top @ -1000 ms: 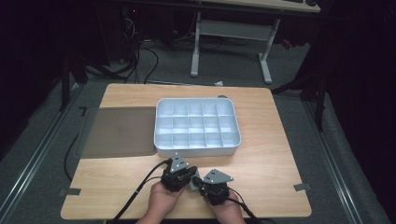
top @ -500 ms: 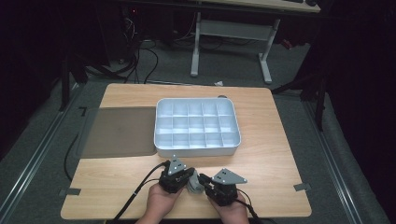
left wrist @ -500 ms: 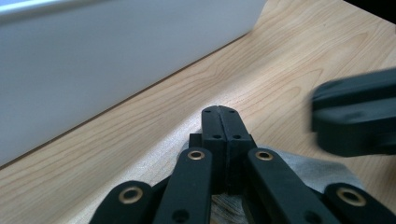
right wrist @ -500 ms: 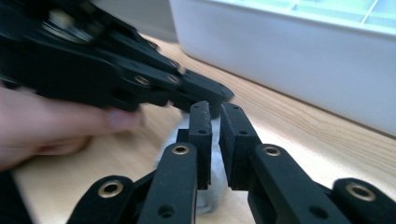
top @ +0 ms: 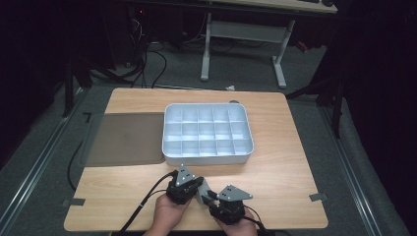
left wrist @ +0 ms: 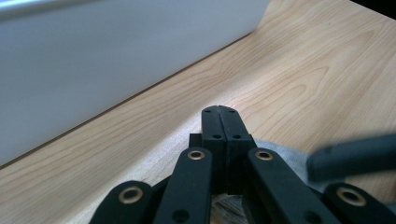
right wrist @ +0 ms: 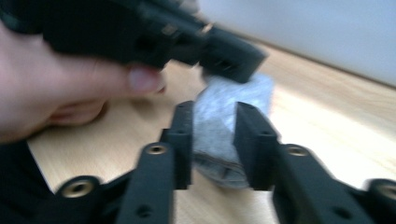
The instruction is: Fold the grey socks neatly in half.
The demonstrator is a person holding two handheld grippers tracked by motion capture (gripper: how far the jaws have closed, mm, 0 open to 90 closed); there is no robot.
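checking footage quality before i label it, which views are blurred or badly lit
High view: sharp on the lit table and white compartment tray, dark all around. Left gripper view: jaws crisp, the tray wall soft and slightly washed out. Right gripper view: blurred throughout, smearing the grey cloth and the hand.

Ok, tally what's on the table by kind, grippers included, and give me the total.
Grippers: 2, left gripper and right gripper
Compartment tray: 1
Grey mat: 1
Grey cloth piece: 1
Total: 5
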